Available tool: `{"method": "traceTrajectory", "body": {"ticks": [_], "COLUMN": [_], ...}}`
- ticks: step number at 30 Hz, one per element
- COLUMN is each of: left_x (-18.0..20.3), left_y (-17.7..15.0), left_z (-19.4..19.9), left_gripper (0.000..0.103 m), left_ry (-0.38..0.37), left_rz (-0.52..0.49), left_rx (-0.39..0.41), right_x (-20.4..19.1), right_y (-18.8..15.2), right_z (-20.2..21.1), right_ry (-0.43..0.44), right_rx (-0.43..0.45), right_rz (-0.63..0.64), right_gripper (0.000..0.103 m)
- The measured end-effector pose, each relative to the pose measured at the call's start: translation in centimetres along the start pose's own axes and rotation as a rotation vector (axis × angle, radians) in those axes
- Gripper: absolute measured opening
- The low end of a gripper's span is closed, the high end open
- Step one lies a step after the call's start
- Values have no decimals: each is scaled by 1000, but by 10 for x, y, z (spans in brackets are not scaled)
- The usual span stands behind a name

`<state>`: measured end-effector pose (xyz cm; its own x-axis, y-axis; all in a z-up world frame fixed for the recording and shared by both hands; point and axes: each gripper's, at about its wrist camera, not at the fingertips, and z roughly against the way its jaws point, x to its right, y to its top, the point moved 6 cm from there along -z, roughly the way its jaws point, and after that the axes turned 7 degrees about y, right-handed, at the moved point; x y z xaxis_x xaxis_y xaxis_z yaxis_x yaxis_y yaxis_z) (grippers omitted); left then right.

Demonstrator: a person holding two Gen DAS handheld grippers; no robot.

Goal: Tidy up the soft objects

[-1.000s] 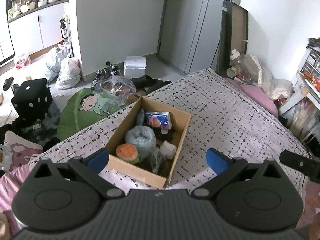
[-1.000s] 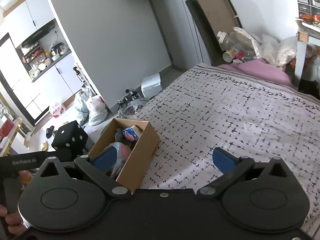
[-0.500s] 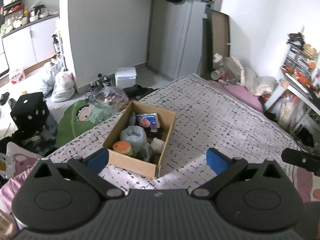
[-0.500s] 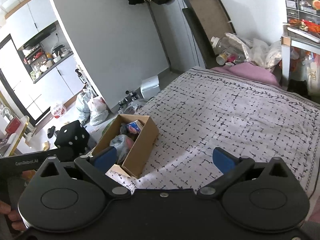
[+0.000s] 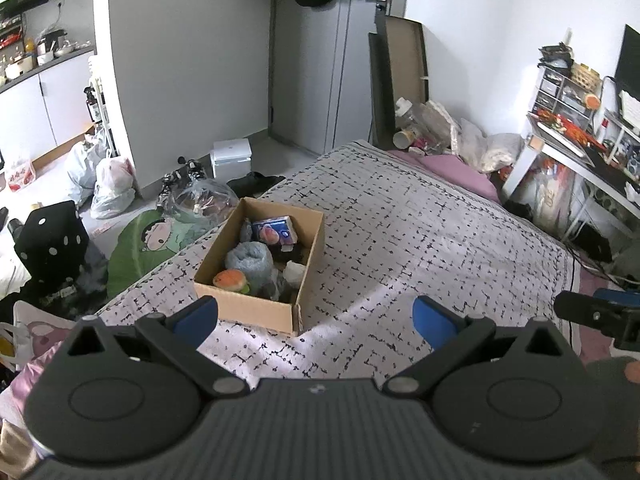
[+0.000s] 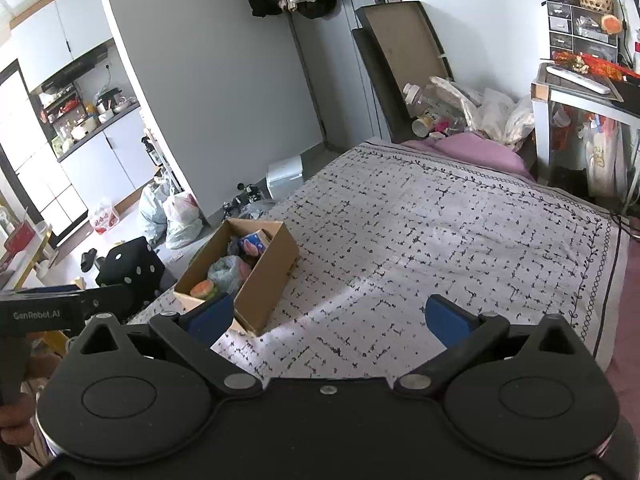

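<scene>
Both the left gripper (image 5: 315, 318) and right gripper (image 6: 326, 316) are wide open, empty, above the bed (image 5: 420, 240); the cardboard box (image 5: 256, 308) sits full.

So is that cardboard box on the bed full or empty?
Fairly full. The cardboard box stands open-topped on the bed, holding a rolled blue towel, an orange plush and a blue packet.

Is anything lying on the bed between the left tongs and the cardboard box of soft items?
Nothing visible does. The left tongs are open and empty, and only bare patterned bedspread lies between them and the cardboard box. The box is open-topped, so the orange plush and blue-grey bundle inside are reachable from above.
</scene>
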<state>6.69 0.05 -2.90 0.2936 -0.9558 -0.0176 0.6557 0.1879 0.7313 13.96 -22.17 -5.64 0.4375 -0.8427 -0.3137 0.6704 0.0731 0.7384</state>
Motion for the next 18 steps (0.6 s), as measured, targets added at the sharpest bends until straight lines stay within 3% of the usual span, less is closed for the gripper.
{"method": "traceTrajectory", "body": {"ticks": [18], "left_x": [1], "left_y": [-32], "left_z": [15], "left_gripper": [103], "left_ry": [-26], "left_rz": [-14], "left_rx": [-13], "right_x": [-1], "right_y": [-24], "right_z": [15], "right_ry": [-73], "right_rx": [-11], "right_rz": [3], "right_gripper": [103]}}
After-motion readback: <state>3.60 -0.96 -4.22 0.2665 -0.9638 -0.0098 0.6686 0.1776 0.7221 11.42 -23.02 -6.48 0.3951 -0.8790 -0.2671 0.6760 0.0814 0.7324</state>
